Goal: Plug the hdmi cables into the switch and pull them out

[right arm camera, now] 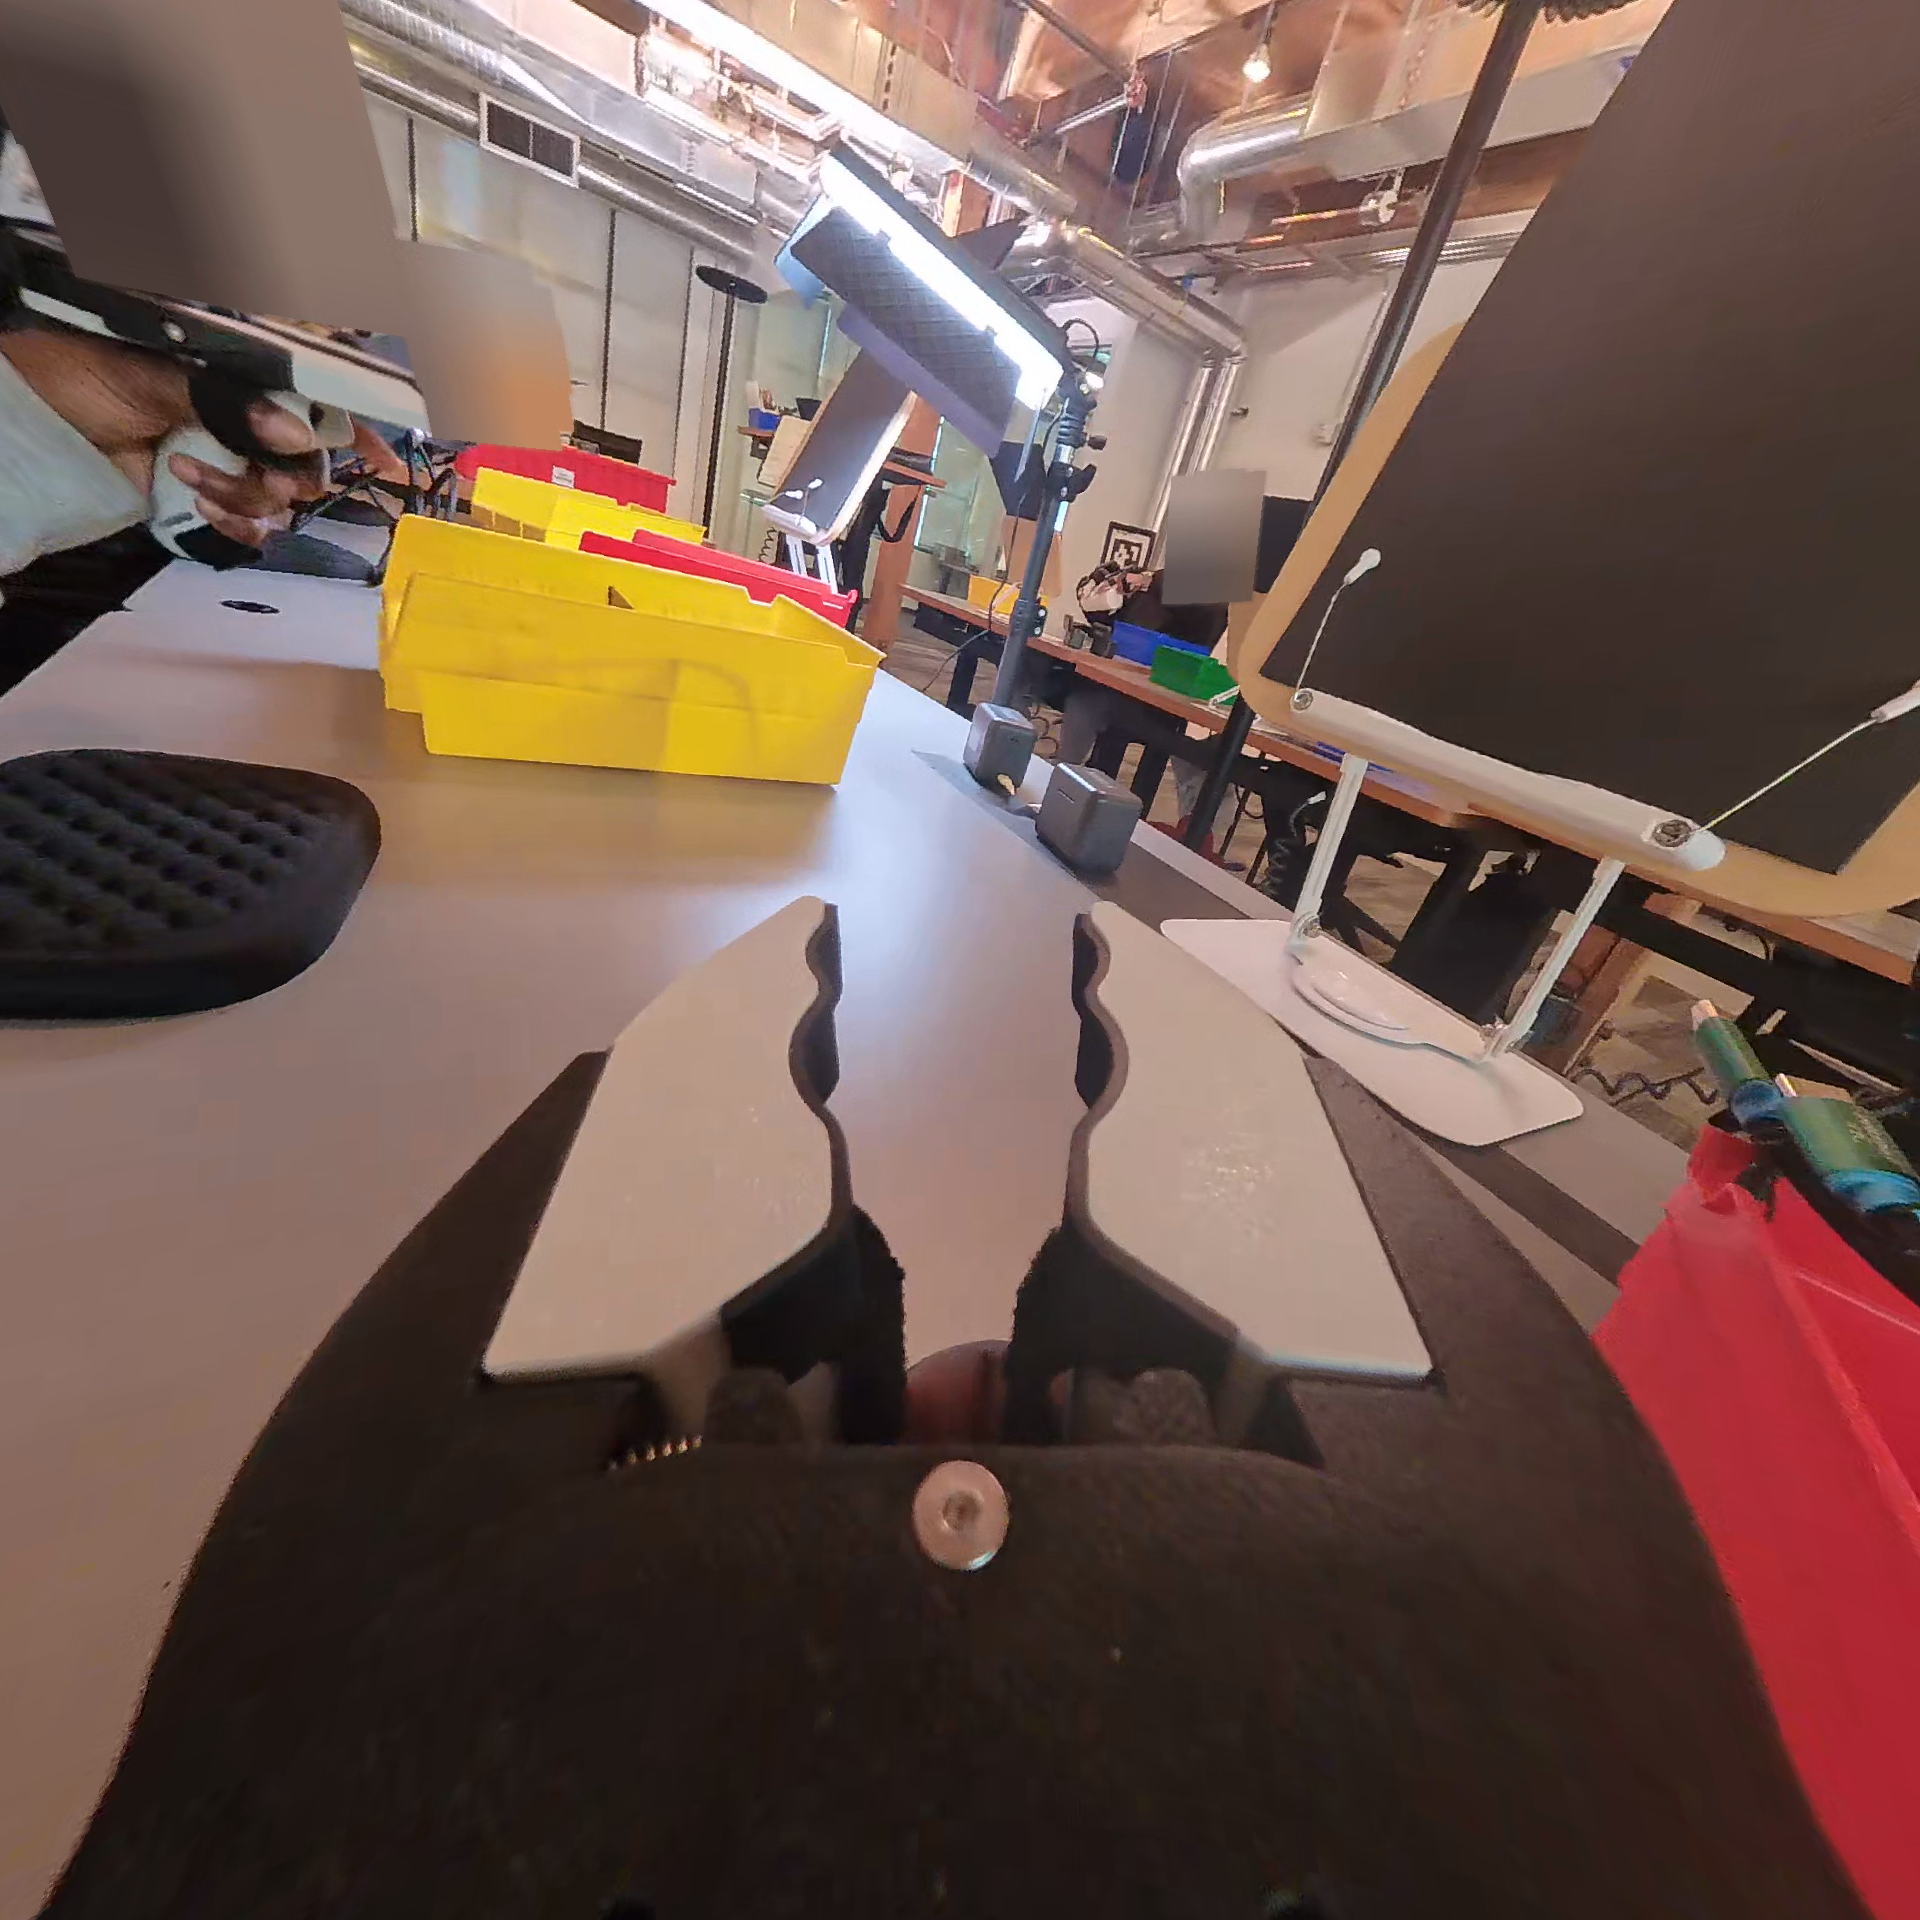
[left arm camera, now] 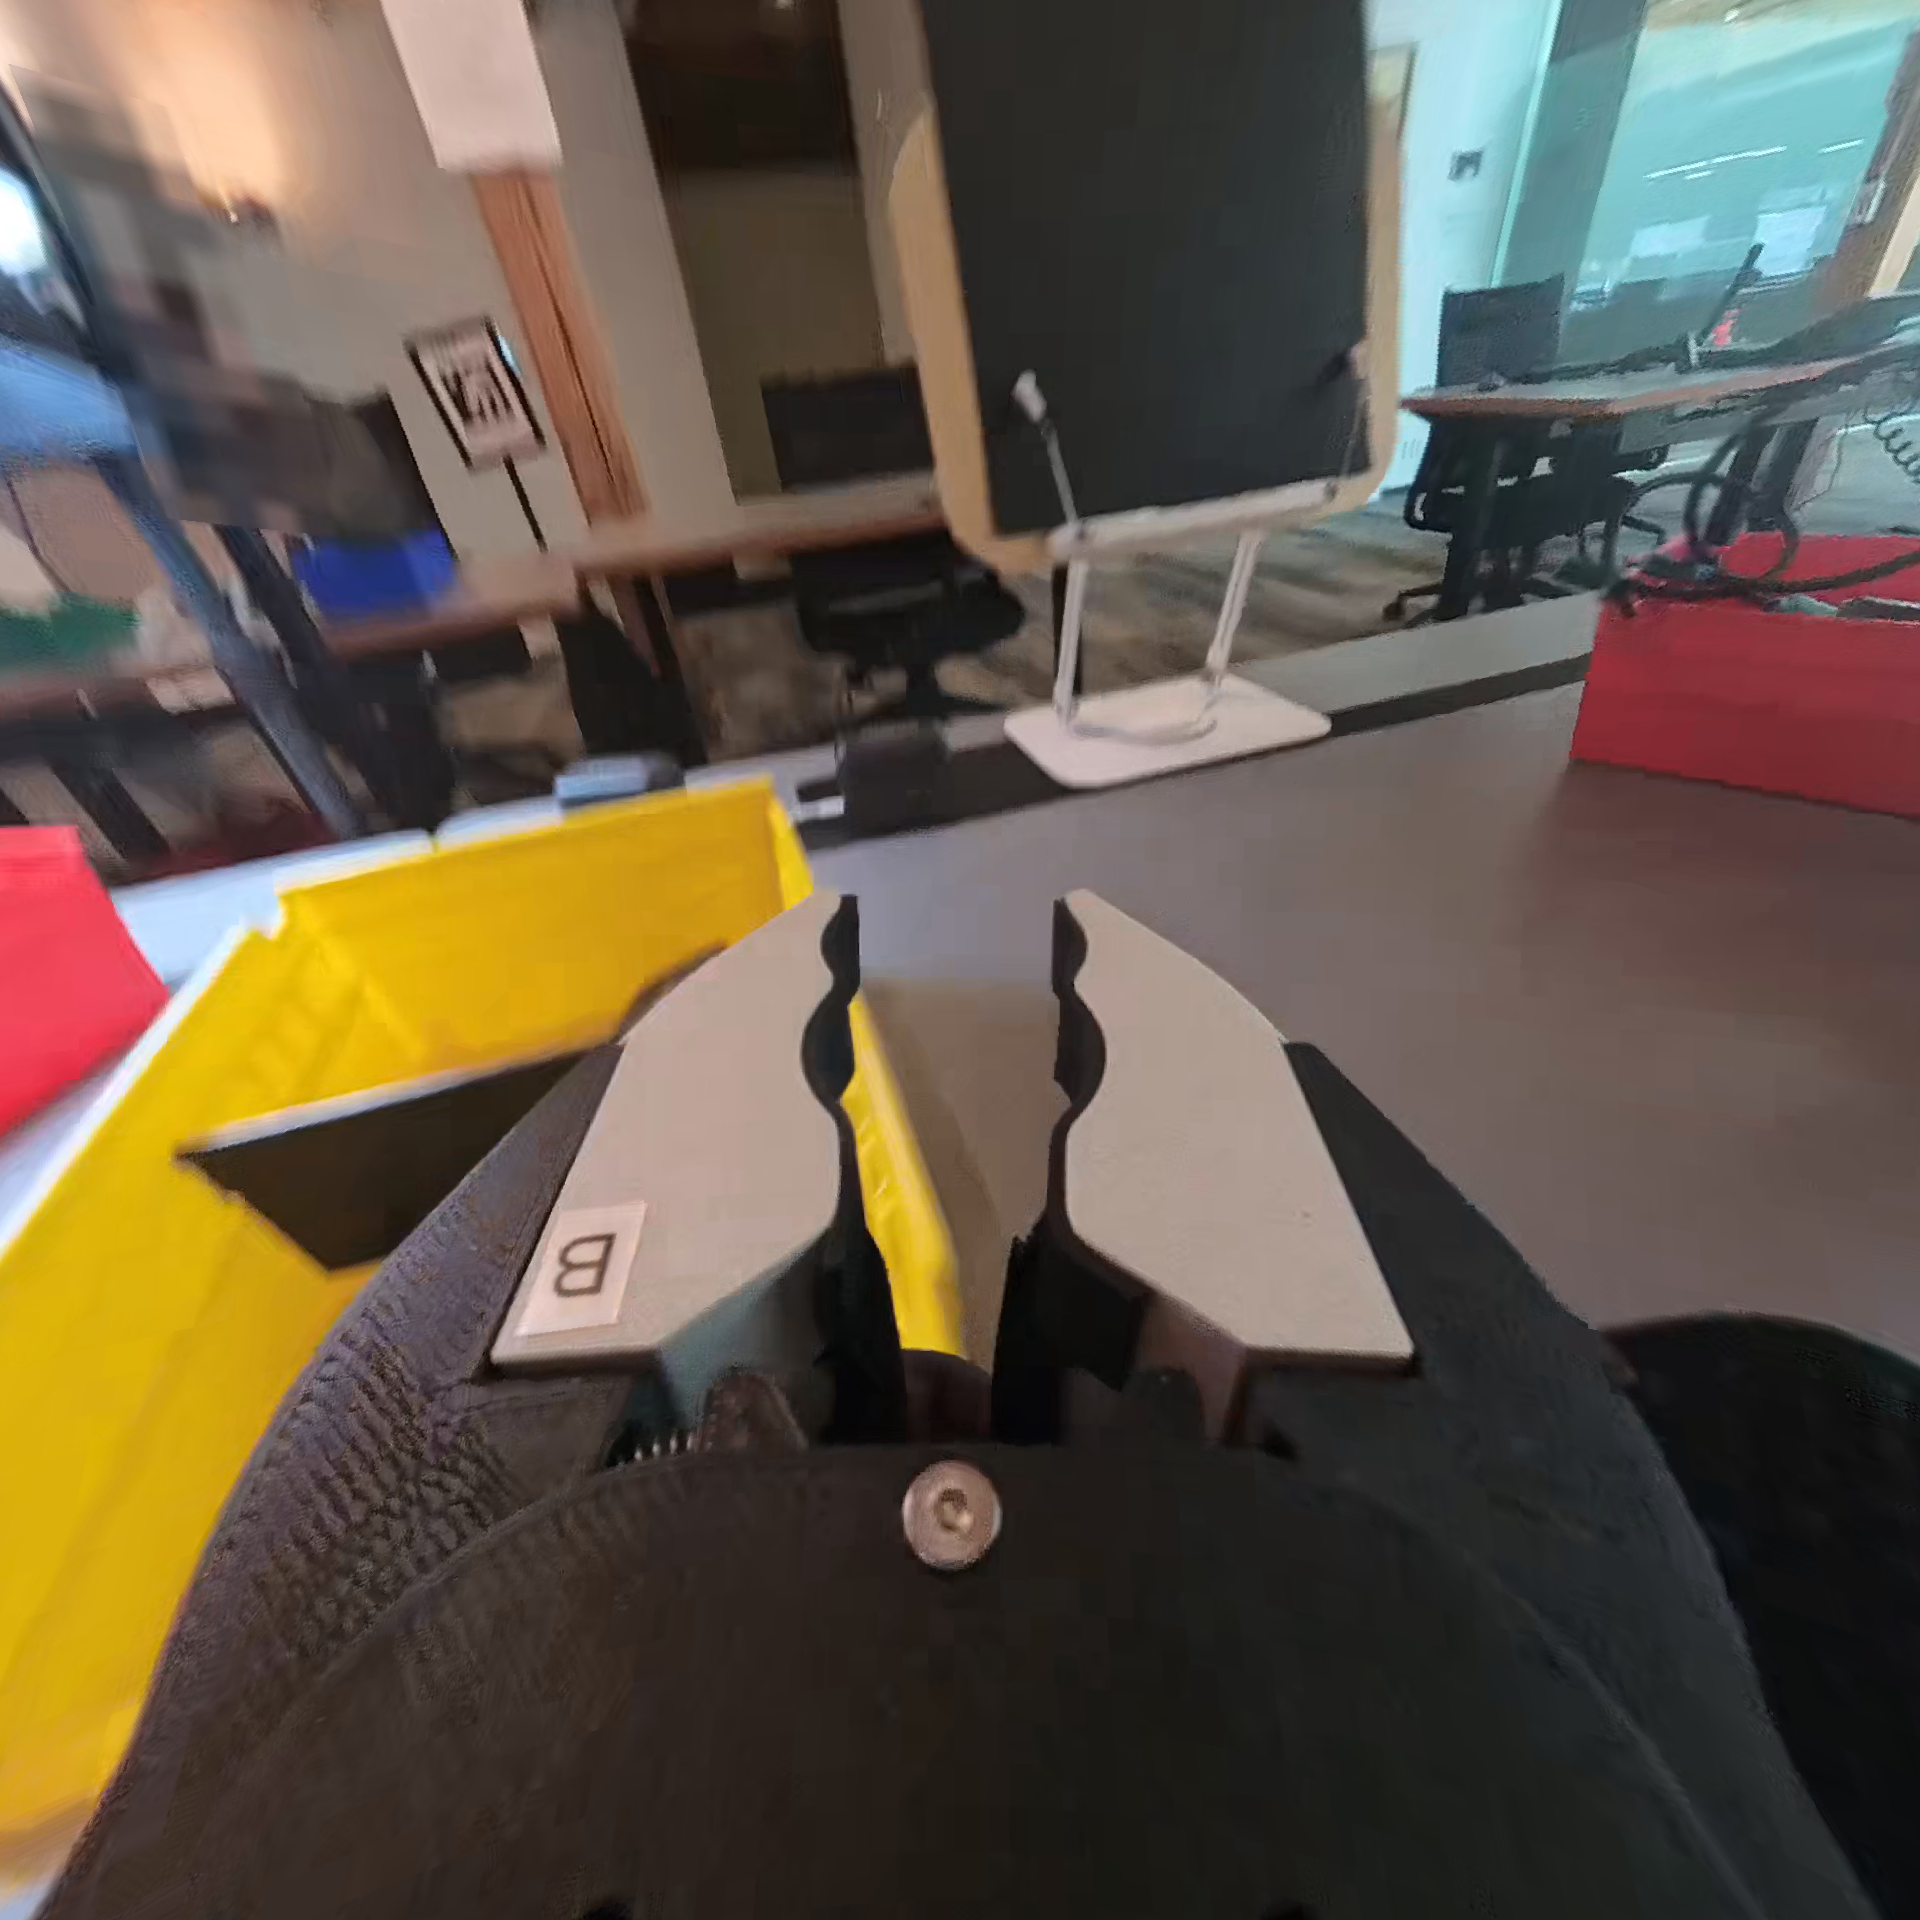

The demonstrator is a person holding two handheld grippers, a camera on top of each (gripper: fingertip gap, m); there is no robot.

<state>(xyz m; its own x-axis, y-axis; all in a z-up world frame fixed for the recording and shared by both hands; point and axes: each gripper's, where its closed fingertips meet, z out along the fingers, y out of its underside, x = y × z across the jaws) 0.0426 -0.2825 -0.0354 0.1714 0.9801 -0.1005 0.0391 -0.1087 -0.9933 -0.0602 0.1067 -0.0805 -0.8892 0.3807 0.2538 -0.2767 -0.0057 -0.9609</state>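
Note:
My left gripper [left arm camera: 956, 914] is open and empty, held above the grey table [left arm camera: 1351, 935] beside a yellow bin [left arm camera: 520, 935]. My right gripper [right arm camera: 956, 925] is open and empty, low over the table [right arm camera: 582, 894]. A red bin [left arm camera: 1745, 696] at the right holds black cables [left arm camera: 1745, 582]; it also shows in the right wrist view [right arm camera: 1787, 1455] with green-and-blue items [right arm camera: 1829, 1143] on its rim. I see no switch in either view.
A black board on a white stand [left arm camera: 1174, 717] stands at the table's far edge, also in the right wrist view [right arm camera: 1455, 1081]. Yellow bins [right arm camera: 623, 665] and red bins [right arm camera: 727, 566] sit far left. A black padded mat [right arm camera: 156, 873] lies at left. Two grey power blocks [right arm camera: 1081, 821] sit mid-table. A person's hand [right arm camera: 239, 468] is far left.

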